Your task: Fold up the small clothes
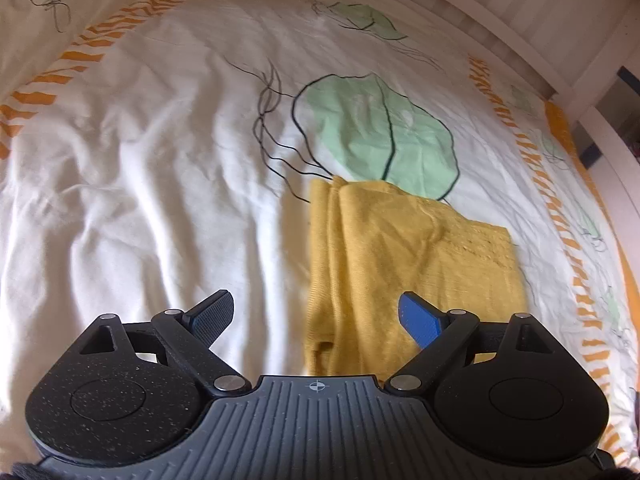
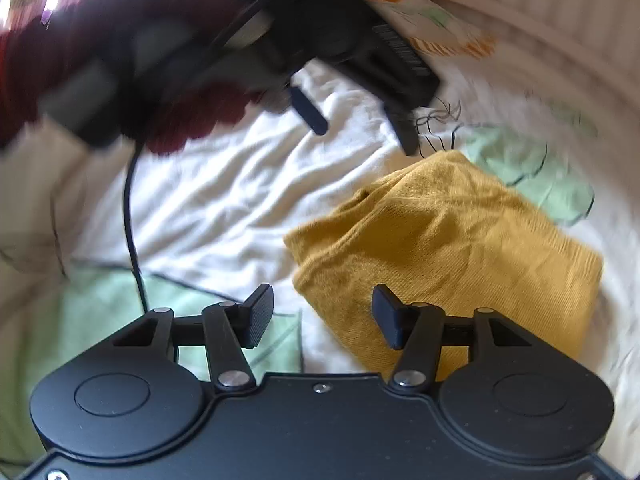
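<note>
A mustard-yellow knit garment [image 1: 400, 264] lies folded into a compact rectangle on the bed; it also shows in the right wrist view [image 2: 452, 248]. My left gripper [image 1: 316, 316] is open and empty, hovering just above the garment's near left edge. My right gripper [image 2: 322, 316] is open and empty, above the garment's near corner. The left gripper [image 2: 362, 120] also appears in the right wrist view, blurred, above the garment's far side, held by an arm in a dark red sleeve [image 2: 120, 40].
The bed is covered with a white duvet [image 1: 140, 180] printed with green leaves and orange striped bands. A white bed frame rail [image 1: 520, 52] runs along the far right. A black cable [image 2: 130, 208] hangs across the right wrist view.
</note>
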`<act>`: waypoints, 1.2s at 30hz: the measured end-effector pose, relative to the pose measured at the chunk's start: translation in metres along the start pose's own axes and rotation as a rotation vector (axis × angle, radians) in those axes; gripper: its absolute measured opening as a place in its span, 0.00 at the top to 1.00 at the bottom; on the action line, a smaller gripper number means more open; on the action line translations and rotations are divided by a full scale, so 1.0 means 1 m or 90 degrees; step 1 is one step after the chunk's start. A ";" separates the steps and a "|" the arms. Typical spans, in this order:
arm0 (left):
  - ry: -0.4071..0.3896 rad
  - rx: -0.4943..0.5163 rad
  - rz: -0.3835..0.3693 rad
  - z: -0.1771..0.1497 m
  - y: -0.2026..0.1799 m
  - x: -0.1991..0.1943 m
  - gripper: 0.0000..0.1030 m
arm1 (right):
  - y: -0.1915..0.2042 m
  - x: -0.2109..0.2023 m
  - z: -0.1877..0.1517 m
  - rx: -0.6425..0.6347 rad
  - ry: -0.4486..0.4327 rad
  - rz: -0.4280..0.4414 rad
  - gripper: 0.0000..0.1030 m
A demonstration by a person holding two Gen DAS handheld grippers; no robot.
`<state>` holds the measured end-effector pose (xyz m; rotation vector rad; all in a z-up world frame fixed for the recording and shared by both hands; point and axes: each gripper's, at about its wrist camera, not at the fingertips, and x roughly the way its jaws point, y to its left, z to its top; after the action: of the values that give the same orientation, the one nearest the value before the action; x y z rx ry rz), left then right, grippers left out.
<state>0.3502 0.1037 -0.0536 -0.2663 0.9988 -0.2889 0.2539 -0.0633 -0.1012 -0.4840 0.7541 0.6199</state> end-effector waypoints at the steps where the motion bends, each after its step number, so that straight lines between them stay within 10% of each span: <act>1: 0.002 0.000 -0.008 0.000 -0.001 0.001 0.13 | 0.003 0.003 -0.001 -0.023 0.000 -0.022 0.45; 4: 0.007 -0.004 -0.032 -0.002 -0.004 0.001 0.13 | -0.006 -0.001 -0.002 0.003 -0.019 -0.043 0.90; 13: 0.061 -0.054 -0.151 -0.004 -0.012 0.013 0.13 | -0.076 -0.043 -0.015 0.283 -0.130 -0.035 0.90; 29: 0.091 -0.091 -0.192 0.008 -0.021 0.059 0.18 | -0.073 -0.042 -0.030 0.302 -0.139 0.006 0.90; 32: 0.074 -0.089 -0.169 0.010 -0.021 0.063 0.38 | -0.070 -0.042 -0.033 0.305 -0.136 0.010 0.90; 34: 0.038 -0.083 -0.138 0.009 -0.019 0.060 0.90 | -0.068 -0.041 -0.033 0.307 -0.134 0.011 0.90; 36: 0.022 -0.065 -0.134 0.010 -0.018 0.057 0.89 | -0.065 -0.040 -0.034 0.308 -0.133 0.010 0.90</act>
<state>0.3855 0.0672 -0.0867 -0.4623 1.0225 -0.4345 0.2588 -0.1442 -0.0809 0.0322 0.6795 0.4721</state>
